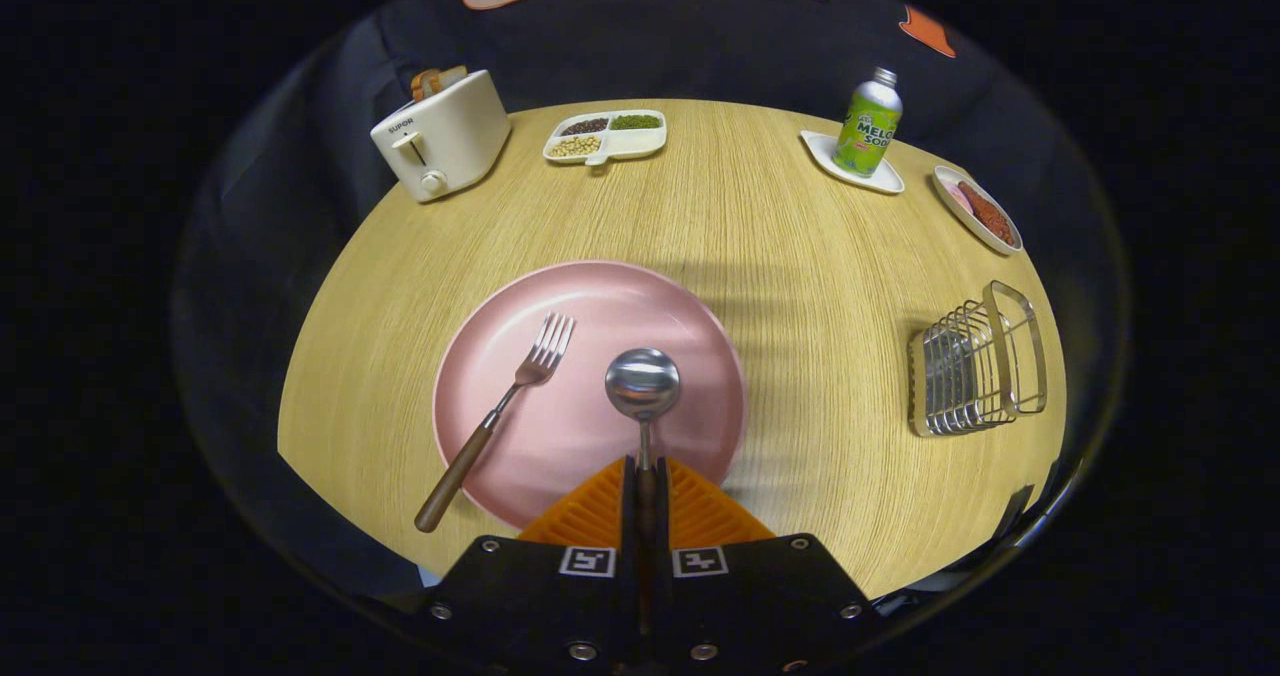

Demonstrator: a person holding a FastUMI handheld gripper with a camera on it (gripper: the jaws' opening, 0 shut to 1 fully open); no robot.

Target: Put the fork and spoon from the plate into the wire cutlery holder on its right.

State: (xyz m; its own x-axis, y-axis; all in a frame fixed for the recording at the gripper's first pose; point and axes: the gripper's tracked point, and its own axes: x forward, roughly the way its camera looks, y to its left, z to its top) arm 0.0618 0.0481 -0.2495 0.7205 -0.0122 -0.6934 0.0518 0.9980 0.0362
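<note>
Spoon (643, 386) handle sits clamped between your claw's (646, 476) closed orange fingers (590, 511), bowl over the pink plate (520, 356); fork (500, 411) lies beside it

Fork (505, 411) left of spoon (643, 386) on plate (600, 286), wire holder (975, 361) right, toaster (440, 136) behind.
</note>
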